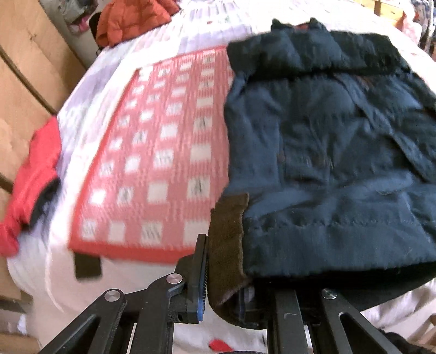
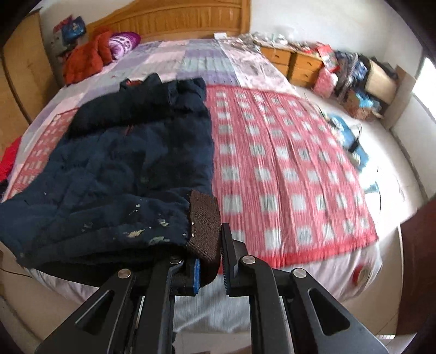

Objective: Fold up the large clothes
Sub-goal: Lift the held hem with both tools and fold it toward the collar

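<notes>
Left wrist view, jacket: dark navy jacket (image 1: 327, 141) lies on the bed, on the checked mat; its near hem is lifted off the mat, and its right side runs out of frame.
Left cuff: brown cuff (image 1: 229, 245) at the jacket's near left corner sits between the left gripper (image 1: 218, 286) fingers, which are pressed together on it; the far finger is mostly hidden behind the cloth.
Right cuff: in the right wrist view, a brown cuff (image 2: 204, 231) at the jacket's (image 2: 122, 163) near right corner is pinched by the right gripper (image 2: 211, 269); its lower part is hidden between the fingers.
Stains: pale flecks on the jacket near that cuff; what they are cannot be told.
Mat: red checked mat (image 2: 286, 177) spreads out from under the jacket, blurred.
Bed: pale sheet (image 2: 190, 60) beyond the jacket.
Beyond the jacket: orange garment (image 2: 87, 57) and purple pillow (image 2: 122, 43) at the headboard (image 2: 177, 19).
Left of the jacket: red cloth (image 1: 30, 185), cut off at the frame edge.
Right of the jacket: wooden drawers (image 2: 297, 62) and blurred clutter, not identifiable.
</notes>
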The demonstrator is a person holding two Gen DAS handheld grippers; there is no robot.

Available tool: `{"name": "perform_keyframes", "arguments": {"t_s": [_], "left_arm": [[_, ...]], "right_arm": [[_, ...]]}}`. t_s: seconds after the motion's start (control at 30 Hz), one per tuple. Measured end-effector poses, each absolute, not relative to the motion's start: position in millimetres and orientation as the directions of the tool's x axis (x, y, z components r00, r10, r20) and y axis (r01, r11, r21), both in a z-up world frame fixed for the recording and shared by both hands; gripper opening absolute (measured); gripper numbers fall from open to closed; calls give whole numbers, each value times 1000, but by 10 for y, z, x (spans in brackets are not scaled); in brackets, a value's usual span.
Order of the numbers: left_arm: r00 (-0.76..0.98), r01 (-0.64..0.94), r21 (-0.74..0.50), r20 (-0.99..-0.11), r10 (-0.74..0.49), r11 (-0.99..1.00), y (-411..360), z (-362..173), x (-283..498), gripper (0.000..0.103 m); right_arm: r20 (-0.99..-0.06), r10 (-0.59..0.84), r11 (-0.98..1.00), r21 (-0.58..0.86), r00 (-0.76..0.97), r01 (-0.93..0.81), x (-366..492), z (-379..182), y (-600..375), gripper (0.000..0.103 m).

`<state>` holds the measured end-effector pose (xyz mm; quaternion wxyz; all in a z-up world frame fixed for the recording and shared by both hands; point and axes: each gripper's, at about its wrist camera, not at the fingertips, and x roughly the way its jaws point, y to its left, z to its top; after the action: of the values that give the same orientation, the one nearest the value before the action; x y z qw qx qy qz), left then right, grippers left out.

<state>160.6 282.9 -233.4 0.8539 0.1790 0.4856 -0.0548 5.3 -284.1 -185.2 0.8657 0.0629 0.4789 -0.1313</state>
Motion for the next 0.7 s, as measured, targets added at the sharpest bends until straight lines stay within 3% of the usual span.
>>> {"name": "perform_keyframes", "arguments": {"t_s": [0.2,0.4,0.7], "left_arm": [[590,265,299,-802,91,917,2552,-1697,2469,16],[626,241,324,-772,109,915,2245,-1193,3856,16],[618,217,363,-770,160,906,1667,-1277,5983,16]], "right_arm": [[-792,-139,977,-11,594,214,939,-1234,-3056,13],[-730,-95,990,0,676,139,2352,-667,-3375,13],[-726,-192,979,-99,660,175,4576,-520,-3737,13]]}}
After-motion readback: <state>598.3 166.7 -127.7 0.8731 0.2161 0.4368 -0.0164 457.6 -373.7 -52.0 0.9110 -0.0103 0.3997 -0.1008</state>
